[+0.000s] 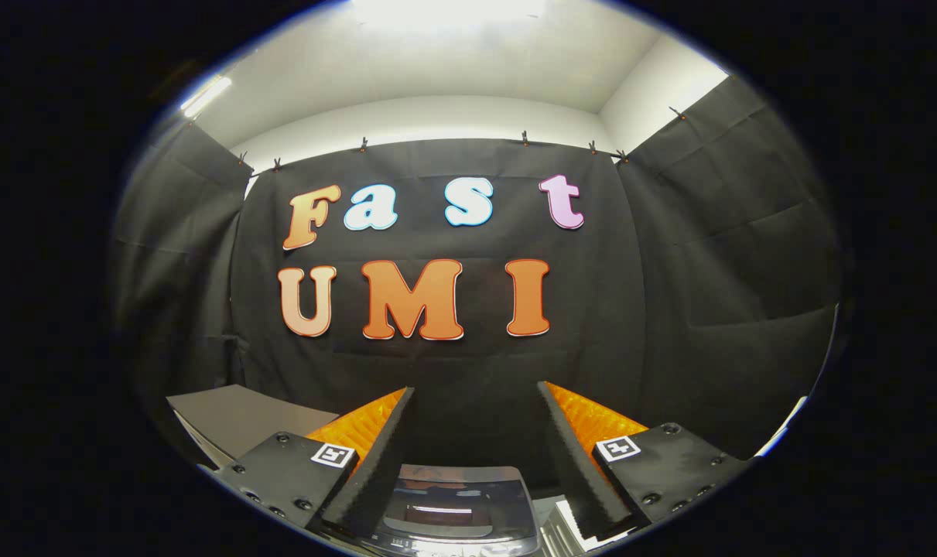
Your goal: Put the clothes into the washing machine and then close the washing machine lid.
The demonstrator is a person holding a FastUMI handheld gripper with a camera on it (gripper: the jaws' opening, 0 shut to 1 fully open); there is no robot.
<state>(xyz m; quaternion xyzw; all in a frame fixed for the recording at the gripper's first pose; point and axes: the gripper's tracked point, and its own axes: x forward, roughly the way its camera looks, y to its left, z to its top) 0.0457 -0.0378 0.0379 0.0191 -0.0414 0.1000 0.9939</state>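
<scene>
Gripper view. Gripper (476,402) held level, fingers spread wide apart with nothing between them, facing the black cloth booth wall (453,371). Low between the fingers, washing machine (456,503) with dark glossy lid (453,495), apparently closed; state not certain. Beyond the left finger, a flat grey panel (232,418). Clothes not identifiable. Above the cloth, white wall and ceiling (437,70).

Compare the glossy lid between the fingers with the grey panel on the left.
The lid is dark and glossy, catching reflections; the grey panel is paler and matte. The lid lies low between the fingers of the open gripper; the grey panel sits outside the left finger. Both look flat.
</scene>
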